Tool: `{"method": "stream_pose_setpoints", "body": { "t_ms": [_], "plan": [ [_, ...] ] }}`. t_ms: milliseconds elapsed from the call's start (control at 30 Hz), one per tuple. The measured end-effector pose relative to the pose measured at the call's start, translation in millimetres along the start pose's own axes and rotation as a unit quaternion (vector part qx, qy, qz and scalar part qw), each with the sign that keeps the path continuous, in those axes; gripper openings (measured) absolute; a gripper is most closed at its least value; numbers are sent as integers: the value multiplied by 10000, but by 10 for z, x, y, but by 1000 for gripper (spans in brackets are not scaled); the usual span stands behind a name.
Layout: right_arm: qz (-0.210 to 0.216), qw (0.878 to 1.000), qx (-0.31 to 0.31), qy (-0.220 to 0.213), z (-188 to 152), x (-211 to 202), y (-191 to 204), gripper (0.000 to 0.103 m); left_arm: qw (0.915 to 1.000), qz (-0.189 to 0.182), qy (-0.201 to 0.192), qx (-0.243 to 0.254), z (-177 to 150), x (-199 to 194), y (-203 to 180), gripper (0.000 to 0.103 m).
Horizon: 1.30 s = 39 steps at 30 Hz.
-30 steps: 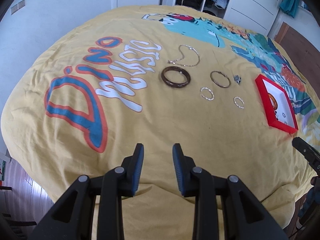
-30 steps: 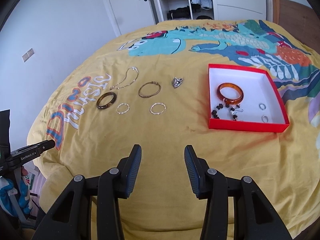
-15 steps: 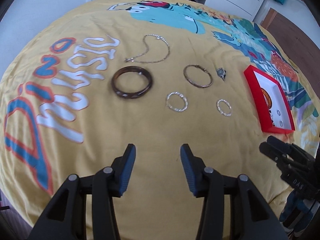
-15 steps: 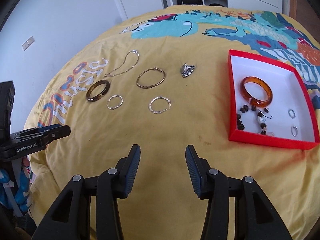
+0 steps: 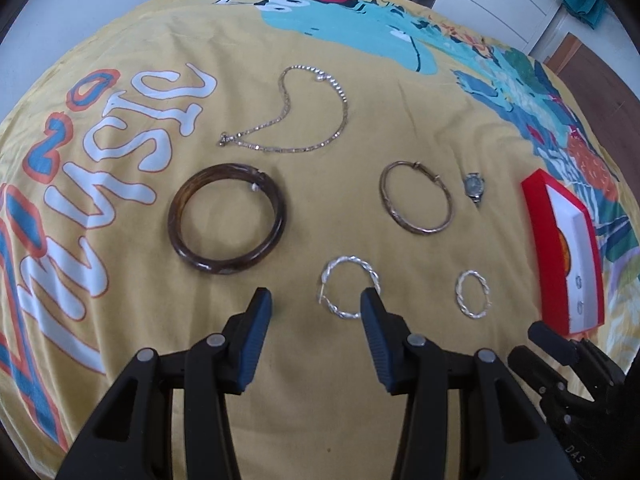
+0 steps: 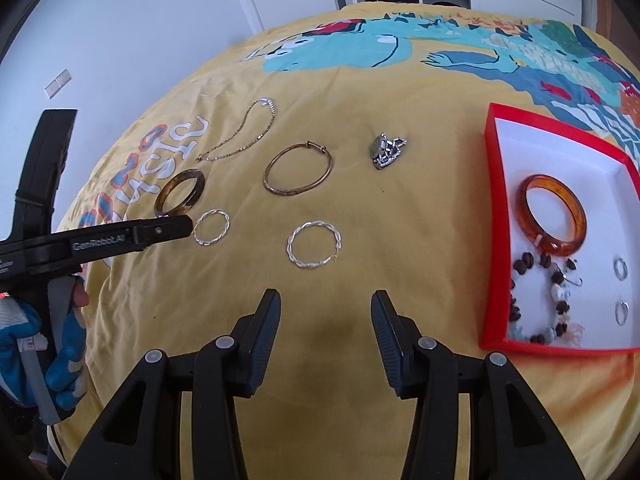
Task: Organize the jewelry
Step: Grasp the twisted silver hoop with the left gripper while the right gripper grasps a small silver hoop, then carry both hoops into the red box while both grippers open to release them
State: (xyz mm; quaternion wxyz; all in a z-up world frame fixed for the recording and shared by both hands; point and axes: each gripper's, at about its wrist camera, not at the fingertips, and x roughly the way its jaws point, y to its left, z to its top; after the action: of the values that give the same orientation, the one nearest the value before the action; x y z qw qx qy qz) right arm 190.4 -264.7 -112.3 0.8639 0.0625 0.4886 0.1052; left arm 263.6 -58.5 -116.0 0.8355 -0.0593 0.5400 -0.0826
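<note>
The left tongs (image 5: 316, 300) are held apart with nothing clamped; their jaws have just been opening, and a twisted silver hoop (image 5: 349, 293) is seen between the tips, lying flat on the yellow bedspread (image 5: 280, 420), untouched as far as can be told. The right tongs (image 6: 325, 304) are likewise held apart and empty, above bare bedspread, with a second twisted silver hoop (image 6: 315, 249) just beyond them.

The hoops are judged to be light, thin and stiff. Because they lie flat on soft cloth, a rim is best pinched across the wire, with one tip inside the ring and one outside; fabric may be caught along with the metal, and polished wire may slip from the ribbed pads.

Farther out, a dark brown bangle (image 5: 227, 224) is seen; it is judged thick, rigid and the easiest to grip across its band. A thin bronze bangle (image 5: 416, 208) and a small wristwatch (image 5: 474, 186) lie beyond, and a fine chain necklace (image 5: 288, 116) farther still; the chain is judged limp and likely to trail or tangle when lifted.

To the right, the red tray (image 6: 493, 216) already holds an amber bangle (image 6: 554, 220), a beaded bracelet (image 6: 538, 300) and two small rings (image 6: 621, 269).
</note>
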Motion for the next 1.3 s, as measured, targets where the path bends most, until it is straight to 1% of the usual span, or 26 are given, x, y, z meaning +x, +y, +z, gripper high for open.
{"method": "stream_pose_setpoints", "body": {
  "t_ms": [200,267,333,433,500,533,600,767,933,1067,1300],
  "plan": [
    [12,10000,-32,77,102,187,-9,48,9999,118,85,26,-9,175,21,42],
    [25,9999,-48,126,131,264,-4,49,9998,206,34,50,-11,200,30,36],
    [40,9998,-71,170,150,332,4,49,9997,242,-10,51,-14,213,55,27],
    [8,9997,-129,230,185,433,34,49,9997,237,-63,38,-23,217,89,18],
    [-8,9996,-164,245,207,481,56,49,9997,210,-86,49,-36,210,93,15],
    [-9,9995,-179,253,223,511,72,49,9997,194,-95,78,-43,204,87,11],
    [-27,9994,-221,269,242,565,110,49,9997,171,-110,146,-71,179,74,7],
    [-77,9990,-322,307,261,665,177,40,9999,70,-130,63,-122,116,91,7],
    [-132,9984,-473,267,247,612,216,40,9998,60,-162,25,-169,17,99,7],
    [-94,9988,-448,175,219,492,236,39,9998,60,-194,4,-217,-89,118,7],
    [-22,9991,-423,-75,172,119,342,39,9995,18,-299,-71,-310,-349,172,7]
  ]
}}
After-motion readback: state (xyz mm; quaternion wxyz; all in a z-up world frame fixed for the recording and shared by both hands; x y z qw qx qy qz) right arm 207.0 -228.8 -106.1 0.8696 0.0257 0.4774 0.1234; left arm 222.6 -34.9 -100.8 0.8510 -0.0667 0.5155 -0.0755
